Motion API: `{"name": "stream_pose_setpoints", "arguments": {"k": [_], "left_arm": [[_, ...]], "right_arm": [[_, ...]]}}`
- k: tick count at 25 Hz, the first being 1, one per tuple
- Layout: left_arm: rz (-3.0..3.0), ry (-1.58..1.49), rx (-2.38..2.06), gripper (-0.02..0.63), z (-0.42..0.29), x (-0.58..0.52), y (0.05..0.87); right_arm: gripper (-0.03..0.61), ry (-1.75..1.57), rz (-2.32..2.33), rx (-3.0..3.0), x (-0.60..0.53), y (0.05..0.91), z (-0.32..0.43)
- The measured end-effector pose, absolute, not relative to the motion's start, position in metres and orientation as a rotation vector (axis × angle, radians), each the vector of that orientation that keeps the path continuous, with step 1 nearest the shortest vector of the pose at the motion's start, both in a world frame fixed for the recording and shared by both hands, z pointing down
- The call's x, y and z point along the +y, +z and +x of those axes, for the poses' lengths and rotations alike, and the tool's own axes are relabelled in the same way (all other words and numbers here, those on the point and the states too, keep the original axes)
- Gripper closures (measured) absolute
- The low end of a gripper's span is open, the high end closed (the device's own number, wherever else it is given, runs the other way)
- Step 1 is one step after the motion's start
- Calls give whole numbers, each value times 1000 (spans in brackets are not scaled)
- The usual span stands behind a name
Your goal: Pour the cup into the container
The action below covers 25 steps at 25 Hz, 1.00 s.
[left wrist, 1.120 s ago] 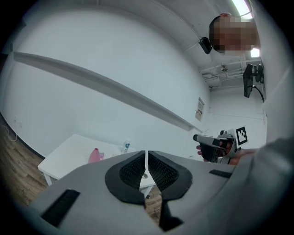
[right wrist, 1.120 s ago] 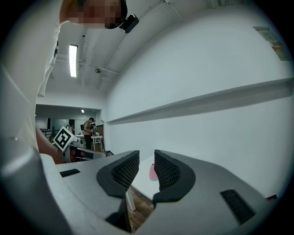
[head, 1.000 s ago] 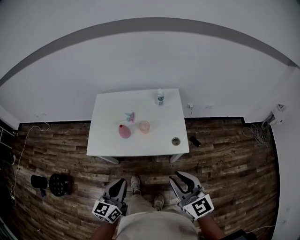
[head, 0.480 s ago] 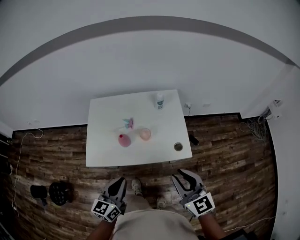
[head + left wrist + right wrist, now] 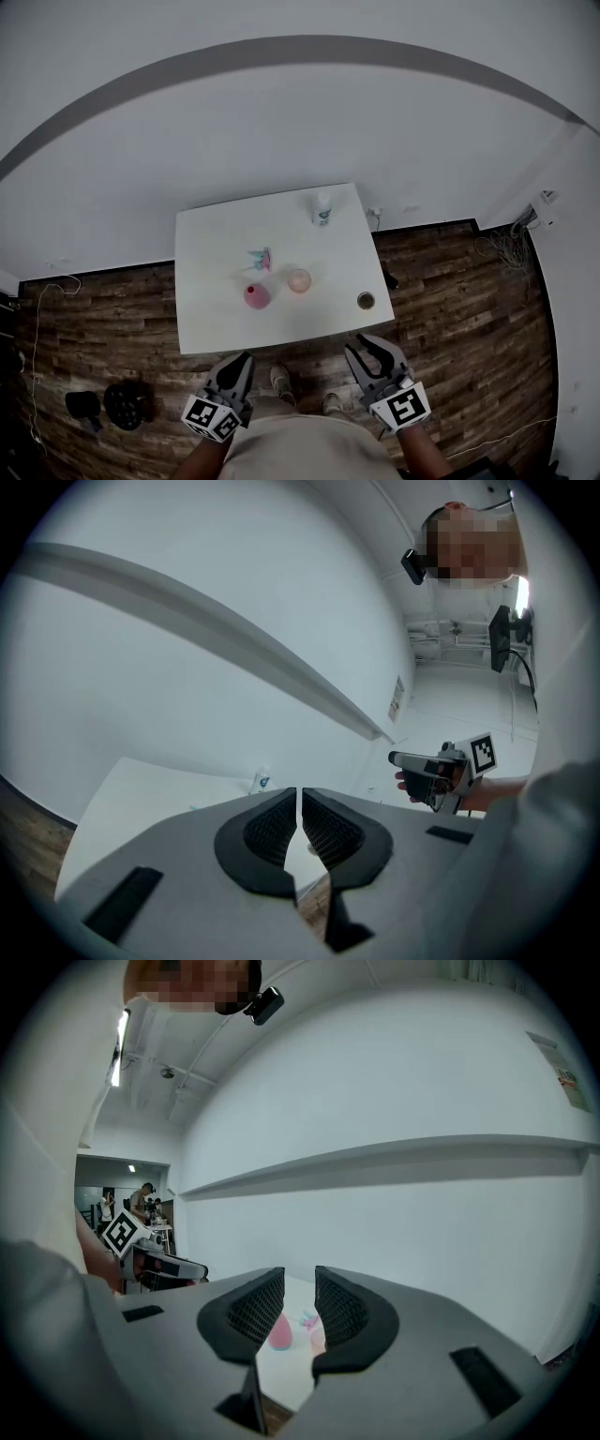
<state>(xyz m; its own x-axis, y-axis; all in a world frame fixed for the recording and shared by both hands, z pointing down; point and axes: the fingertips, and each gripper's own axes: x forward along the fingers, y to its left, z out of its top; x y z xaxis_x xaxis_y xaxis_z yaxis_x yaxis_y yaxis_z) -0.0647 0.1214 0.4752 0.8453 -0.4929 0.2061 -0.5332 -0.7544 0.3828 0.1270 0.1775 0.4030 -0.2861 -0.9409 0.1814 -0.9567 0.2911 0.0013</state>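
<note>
A white table [image 5: 216,244] stands against the wall ahead of me. On it are a translucent pink cup [image 5: 299,280] and, just left of it, a solid pink rounded container [image 5: 257,296]. The container [image 5: 279,1333] also shows between the jaws in the right gripper view. My left gripper [image 5: 236,367] and my right gripper [image 5: 370,351] hover over the floor short of the table's near edge. Both are shut and hold nothing. In the left gripper view the left gripper [image 5: 299,801] has its pads nearly touching. The right gripper [image 5: 300,1286] points at the table.
A white bottle [image 5: 322,208] stands at the table's far right, a small teal-and-pink item [image 5: 260,259] in the middle, a small dark round tin [image 5: 366,300] near the right front corner. Black objects [image 5: 122,403] and cables [image 5: 37,309] lie on the wooden floor to the left.
The table has come closer and sits lower in the head view. Both grippers were carried forward toward its near edge, still shut and empty.
</note>
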Motion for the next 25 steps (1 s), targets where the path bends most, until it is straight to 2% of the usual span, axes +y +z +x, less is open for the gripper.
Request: {"name": "stream_pose_setpoints", "arguments": {"k": [25], "left_arm": [[2656,119,-612,601,-97,41,488]], "right_arm": [[494,169,1825,-2254,109,432,82]]}}
